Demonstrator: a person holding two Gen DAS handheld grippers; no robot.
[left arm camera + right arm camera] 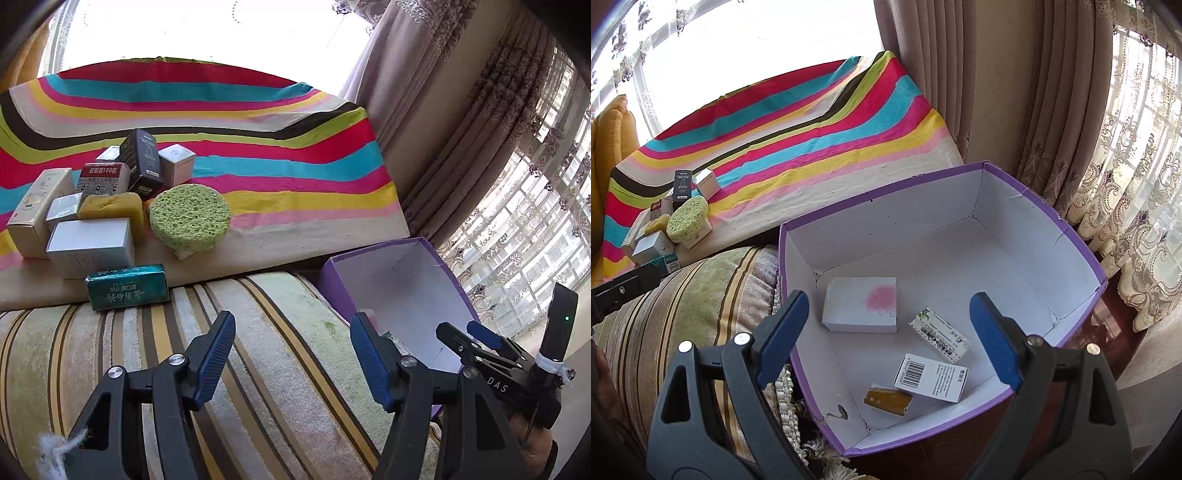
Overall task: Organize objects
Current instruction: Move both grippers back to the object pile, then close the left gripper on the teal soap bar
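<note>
On the left we see small boxes and a round green sponge piled on the striped cloth. Our left tool hangs spread and empty over the sofa arm. Rightward, our right tool, also spread, hovers above the purple box holding a white box and three smaller items.

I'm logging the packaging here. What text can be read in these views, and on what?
"仅限前100名": red box in the pile.
"DAS": body of the right tool, seen from the left wrist.
Green packet: large characters, upside down, not legible.
Barcode box and green-printed box in the purple box: print too small.
Other boxes: blurred.
</note>
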